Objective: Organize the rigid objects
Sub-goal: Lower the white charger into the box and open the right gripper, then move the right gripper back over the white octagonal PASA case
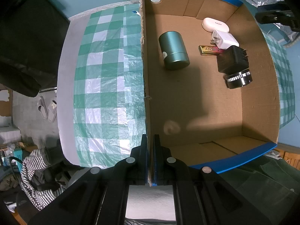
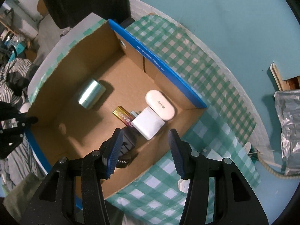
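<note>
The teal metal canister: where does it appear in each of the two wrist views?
Left wrist: the teal canister lies on its side, upper centre, on the box floor.
Right wrist: the same canister lies left of centre.
Shared landmark: the white earbud case in the box corner.

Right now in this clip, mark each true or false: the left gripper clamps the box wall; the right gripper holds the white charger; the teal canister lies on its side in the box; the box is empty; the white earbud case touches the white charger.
1. True: the left gripper is shut on the cardboard box wall.
2. False: the right gripper is open and empty above the white charger.
3. True: the teal canister lies on its side.
4. False: it also holds a black adapter, a lens and a battery.
5. True: the white earbud case touches the charger.
</note>
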Motion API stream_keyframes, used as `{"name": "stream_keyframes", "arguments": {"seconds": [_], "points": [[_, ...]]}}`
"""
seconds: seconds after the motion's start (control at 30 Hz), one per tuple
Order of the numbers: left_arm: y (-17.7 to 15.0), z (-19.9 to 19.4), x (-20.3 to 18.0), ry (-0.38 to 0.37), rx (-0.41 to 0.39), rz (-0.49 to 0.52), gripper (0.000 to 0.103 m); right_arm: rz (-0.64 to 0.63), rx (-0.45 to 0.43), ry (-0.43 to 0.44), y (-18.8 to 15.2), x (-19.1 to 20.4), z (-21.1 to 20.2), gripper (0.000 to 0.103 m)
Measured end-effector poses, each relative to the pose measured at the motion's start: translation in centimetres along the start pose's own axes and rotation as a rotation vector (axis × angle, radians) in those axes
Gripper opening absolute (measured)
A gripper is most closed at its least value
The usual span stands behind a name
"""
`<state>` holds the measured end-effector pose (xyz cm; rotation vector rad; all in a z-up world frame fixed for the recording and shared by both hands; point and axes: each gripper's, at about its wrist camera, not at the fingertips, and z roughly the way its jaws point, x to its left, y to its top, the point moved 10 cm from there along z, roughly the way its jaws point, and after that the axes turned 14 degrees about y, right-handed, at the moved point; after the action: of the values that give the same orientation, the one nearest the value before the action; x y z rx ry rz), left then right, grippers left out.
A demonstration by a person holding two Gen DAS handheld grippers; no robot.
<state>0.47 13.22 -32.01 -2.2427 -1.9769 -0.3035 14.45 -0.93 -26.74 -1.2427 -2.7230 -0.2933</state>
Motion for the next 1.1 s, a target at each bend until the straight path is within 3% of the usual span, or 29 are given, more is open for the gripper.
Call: {"name": "stream_keyframes", "arguments": {"seconds": [0.7, 1.1], "points": [[0.0, -0.3, 0.1, -0.001, -0.004, -0.005, 0.004, 0.040, -0.052, 0.015, -2.3, -0.2, -3.4, 0.050], [0.0, -0.3, 0.2, -0.001, -0.002, -0.004, 0.004, 0.218, -0.071, 0.048, -6.7, -4.3, -2.8, 0.050]]}}
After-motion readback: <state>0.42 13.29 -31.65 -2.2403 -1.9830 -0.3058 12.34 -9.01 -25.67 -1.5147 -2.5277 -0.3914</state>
